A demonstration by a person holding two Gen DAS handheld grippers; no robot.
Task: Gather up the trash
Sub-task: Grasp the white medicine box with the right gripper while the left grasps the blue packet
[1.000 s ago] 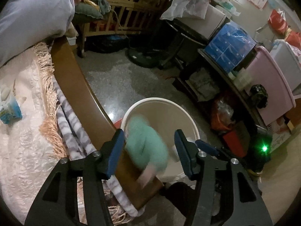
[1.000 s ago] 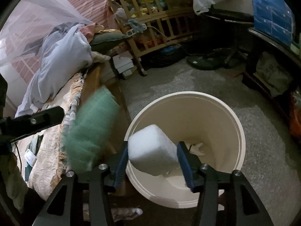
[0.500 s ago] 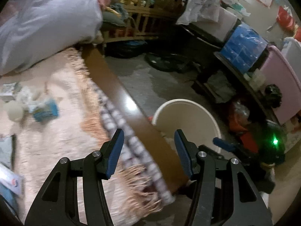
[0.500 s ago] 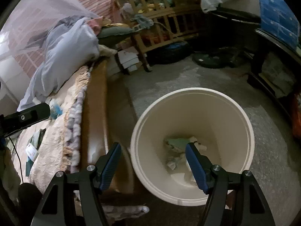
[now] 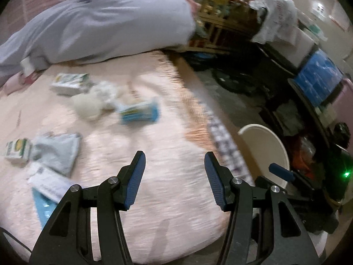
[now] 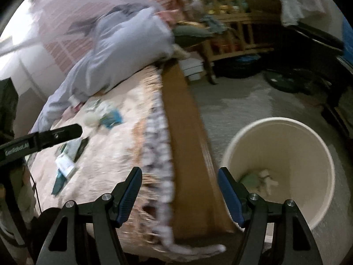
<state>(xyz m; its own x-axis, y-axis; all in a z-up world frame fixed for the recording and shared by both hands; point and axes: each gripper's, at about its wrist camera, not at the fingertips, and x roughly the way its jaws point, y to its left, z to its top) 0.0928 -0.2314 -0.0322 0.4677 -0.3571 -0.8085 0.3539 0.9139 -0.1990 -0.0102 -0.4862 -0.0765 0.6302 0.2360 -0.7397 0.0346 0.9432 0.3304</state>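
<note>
A cream trash bucket [image 6: 317, 154] stands on the floor beside the bed, with green and white trash [image 6: 258, 180] at its bottom; it also shows in the left wrist view [image 5: 264, 148]. Trash lies on the pink bedspread [image 5: 154, 187]: a blue packet [image 5: 141, 111], a white wad [image 5: 88, 106], a green-white box [image 5: 70, 84], a small carton [image 5: 17, 150], a grey pouch [image 5: 59, 150] and a paper slip [image 5: 48, 183]. My left gripper [image 5: 174, 178] is open and empty above the bedspread. My right gripper [image 6: 179, 195] is open and empty over the bed's edge.
A wooden bed rail [image 6: 187, 154] and a fringed blanket edge [image 6: 158, 145] run between bed and bucket. A grey duvet [image 5: 99, 22] is heaped at the bed's far end. A wooden crib [image 6: 231, 33], shelves and a blue box [image 5: 317, 81] line the room.
A green item and a white block left my grippers and fell into the bucket. Both grippers, now open and empty, have swung left from the bucket towards the bed.
</note>
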